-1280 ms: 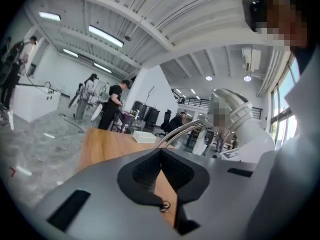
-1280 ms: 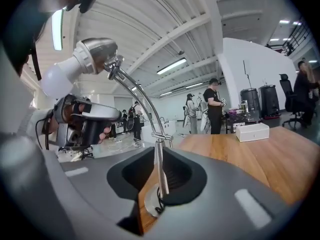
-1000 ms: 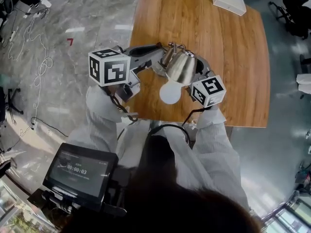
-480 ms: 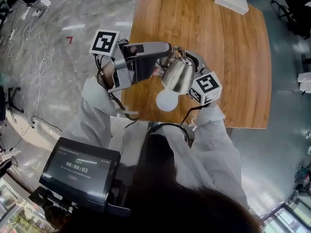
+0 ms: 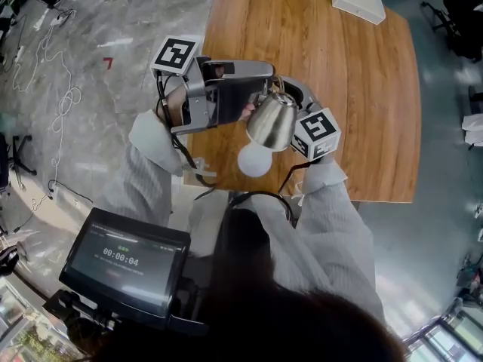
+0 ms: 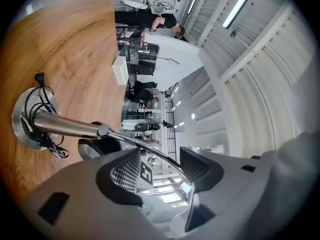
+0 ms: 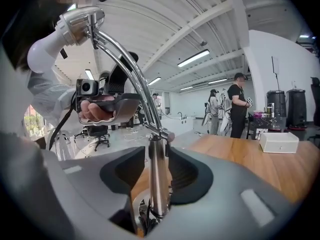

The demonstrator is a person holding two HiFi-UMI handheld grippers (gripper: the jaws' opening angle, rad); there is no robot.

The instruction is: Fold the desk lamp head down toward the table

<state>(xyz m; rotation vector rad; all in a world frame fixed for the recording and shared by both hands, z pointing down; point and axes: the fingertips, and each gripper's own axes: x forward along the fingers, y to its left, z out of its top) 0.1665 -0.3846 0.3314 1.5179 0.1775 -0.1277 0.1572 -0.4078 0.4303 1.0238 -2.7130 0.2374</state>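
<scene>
The desk lamp stands near the wooden table's (image 5: 355, 89) front-left corner. Its chrome shade (image 5: 272, 123) tilts toward me, with the white bulb (image 5: 254, 161) past the table edge. My left gripper (image 5: 256, 96) reaches in from the left. In the left gripper view its jaws (image 6: 160, 168) stand open, with the lamp's thin curved arm (image 6: 150, 151) running between the pads. The round base (image 6: 30, 119) and coiled cord lie beyond. My right gripper (image 7: 157, 171) has the upright chrome post (image 7: 156, 179) between its jaws, which are closing. A gap still shows on the left side.
A white box (image 5: 357, 0) sits at the table's far edge. A screen (image 5: 124, 266) hangs at my lower left. Cables (image 5: 60, 104) trail over the marble floor. People (image 7: 239, 104) stand in the room behind the table.
My left gripper has rolled so that its marker cube now faces up, and its jaws have opened round the lamp arm. The shade and bulb have shifted slightly left, toward me.
</scene>
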